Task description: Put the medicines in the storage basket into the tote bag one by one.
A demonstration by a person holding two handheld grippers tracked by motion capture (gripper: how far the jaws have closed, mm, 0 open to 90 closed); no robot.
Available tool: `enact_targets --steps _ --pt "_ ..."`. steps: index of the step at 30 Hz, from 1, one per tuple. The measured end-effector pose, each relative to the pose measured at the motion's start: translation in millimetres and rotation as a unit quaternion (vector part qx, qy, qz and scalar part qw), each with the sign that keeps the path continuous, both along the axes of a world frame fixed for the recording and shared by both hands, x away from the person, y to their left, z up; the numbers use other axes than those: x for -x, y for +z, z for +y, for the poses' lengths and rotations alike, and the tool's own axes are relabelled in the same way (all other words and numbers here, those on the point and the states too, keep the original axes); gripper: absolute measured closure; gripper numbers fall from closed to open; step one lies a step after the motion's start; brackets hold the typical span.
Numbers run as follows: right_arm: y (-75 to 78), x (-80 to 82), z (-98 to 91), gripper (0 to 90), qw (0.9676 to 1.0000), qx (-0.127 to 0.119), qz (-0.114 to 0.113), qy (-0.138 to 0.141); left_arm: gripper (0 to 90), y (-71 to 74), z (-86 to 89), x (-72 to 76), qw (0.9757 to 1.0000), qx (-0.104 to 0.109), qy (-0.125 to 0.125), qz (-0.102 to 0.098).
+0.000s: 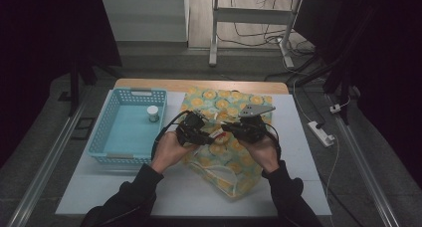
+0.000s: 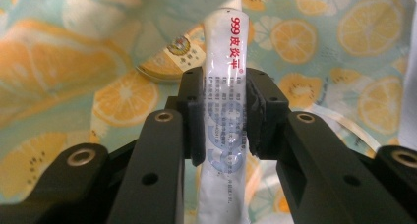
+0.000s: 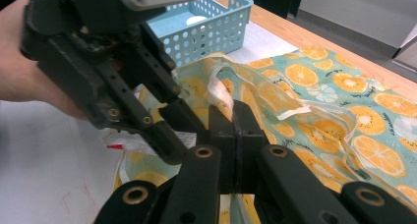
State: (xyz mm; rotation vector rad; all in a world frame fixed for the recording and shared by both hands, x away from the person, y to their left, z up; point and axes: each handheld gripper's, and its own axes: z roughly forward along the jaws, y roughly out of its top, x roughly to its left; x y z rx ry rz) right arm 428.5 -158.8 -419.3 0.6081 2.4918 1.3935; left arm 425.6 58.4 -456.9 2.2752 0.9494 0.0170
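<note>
My left gripper [image 2: 223, 111] is shut on a white tube [image 2: 223, 47] with red "999" print, held upright between its pads. In the high view the left gripper [image 1: 210, 136] hangs over the middle of a teal bag [image 1: 234, 162] printed with orange slices. My right gripper [image 3: 233, 117] is shut, and the bag's rim and white strap [image 3: 219, 86] rise into its tips. From above, the right gripper [image 1: 227, 127] faces the left one, tips close together. Under the tube, a round labelled tin [image 2: 169, 62] lies in the bag's fabric [image 2: 344, 27].
A light blue perforated basket [image 1: 107, 132] stands left of the bag with a small white cup [image 1: 153, 113] inside. The white mat [image 1: 99, 192] covers the table. The left gripper [image 3: 174, 130] and its hand take up the left of the right gripper view.
</note>
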Motion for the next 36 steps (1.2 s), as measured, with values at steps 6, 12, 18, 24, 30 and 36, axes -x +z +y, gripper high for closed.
enact_targets --steps 6,12,18,24,30,36 --pt "-0.1 -0.9 -1.7 90.0 1.0000 -0.001 0.002 -0.002 71.3 -1.7 -2.7 -10.3 0.9999 0.007 0.015 -0.003" --pt "-0.2 -0.4 -1.0 90.0 1.0000 -0.003 -0.001 -0.001 71.2 -4.9 -8.3 -18.9 0.9995 0.008 0.029 -0.014" --pt "-4.3 -3.0 -1.4 90.0 1.0000 0.000 0.004 -0.005 71.2 -11.7 -11.0 -28.8 0.9985 0.008 0.050 -0.023" --pt "-6.0 -4.1 -0.9 90.0 1.0000 0.001 0.005 -0.007 71.2 -20.2 -12.2 -39.3 0.9972 0.001 0.069 -0.027" --pt "-7.8 -4.8 -0.6 90.0 0.9999 0.003 0.007 -0.009 71.1 -27.4 -10.5 -47.6 0.9962 -0.002 0.084 -0.023" --pt "-9.8 -4.9 1.3 90.0 0.9999 0.006 0.007 -0.007 71.1 -32.8 -12.5 -52.8 0.9945 -0.018 0.100 -0.027"
